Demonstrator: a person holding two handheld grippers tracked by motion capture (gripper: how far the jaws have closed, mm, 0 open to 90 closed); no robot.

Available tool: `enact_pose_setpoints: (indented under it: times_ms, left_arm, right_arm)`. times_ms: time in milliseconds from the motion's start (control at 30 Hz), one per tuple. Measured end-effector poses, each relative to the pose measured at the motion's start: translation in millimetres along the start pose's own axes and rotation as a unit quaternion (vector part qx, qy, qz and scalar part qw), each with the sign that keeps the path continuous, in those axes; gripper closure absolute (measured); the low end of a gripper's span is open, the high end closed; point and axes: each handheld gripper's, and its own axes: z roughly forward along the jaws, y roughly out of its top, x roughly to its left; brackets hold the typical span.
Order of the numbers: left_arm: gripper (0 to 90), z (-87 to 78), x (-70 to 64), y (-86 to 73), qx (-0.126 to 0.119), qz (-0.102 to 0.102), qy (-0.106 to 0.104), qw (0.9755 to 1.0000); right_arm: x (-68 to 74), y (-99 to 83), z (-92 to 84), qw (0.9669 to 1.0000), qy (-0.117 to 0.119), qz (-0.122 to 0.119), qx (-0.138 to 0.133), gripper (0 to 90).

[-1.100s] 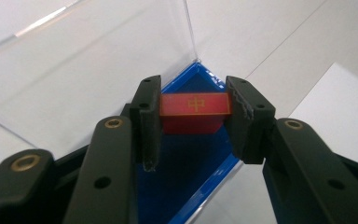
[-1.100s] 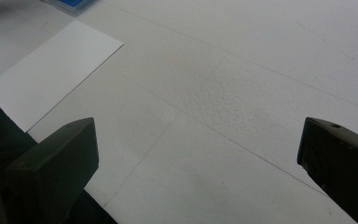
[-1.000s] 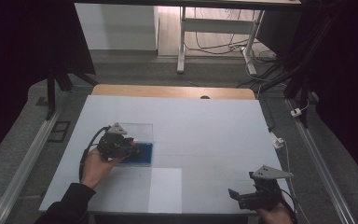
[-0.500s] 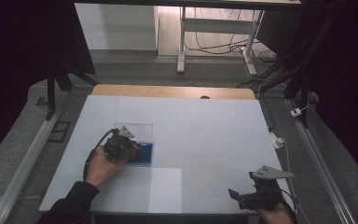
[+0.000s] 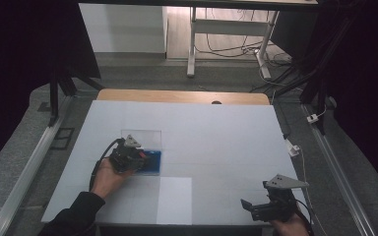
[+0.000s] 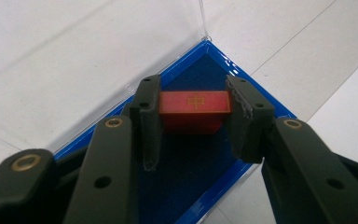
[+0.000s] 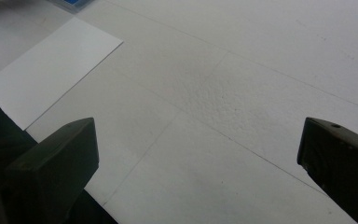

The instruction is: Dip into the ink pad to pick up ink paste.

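The high view looks forward and down over the whole desk [image 5: 216,142], while both gripper views look closely along their jaws at that desk, sharing the blue tray [image 6: 214,196] at its nine o'clock.

— What am I seeing shift on the high view?

— I'm watching the left gripper [image 5: 139,158] creeping a touch up the table [image 5: 216,128], away from the near edge, and settling further in over the blue tray [image 5: 153,161]. The hand [image 5: 109,173] behind it is sliding along with it, so the wrist is sitting a little deeper over the white surface than a second ago.

— Anything changing at the jaws?

— In the left gripper view I'm seeing them pressing on both ends of the red block [image 6: 194,109], above the tray's dark blue floor.
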Motion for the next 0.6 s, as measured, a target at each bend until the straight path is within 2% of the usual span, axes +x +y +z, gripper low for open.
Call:
enact_pose_setpoints:
  times_ms: [100,233,333,600]
  left_arm:
    - [58.9,0.3,-4.0,-0.3,-0.001,0.008,0.013,0.9999]
    - [58.9,0.3,7.1,-2.0,-0.006,-0.022,-0.021,0.9995]
    - [58.9,0.4,10.5,-2.8,-0.008,-0.032,-0.031,0.9990]
    - [58.6,-1.0,3.6,0.6,0.001,-0.001,-0.009,1.0000]
  right_arm:
    - [0.4,0.2,0.4,1.0000,0.000,-0.001,0.002,0.0]
    - [0.3,0.3,0.4,1.0000,-0.001,0.000,0.002,0.0]
    - [0.0,0.1,0.1,1.0000,-0.001,0.001,0.000,0.0]
    - [0.0,0.0,-0.2,1.0000,0.000,-0.001,0.000,0.0]
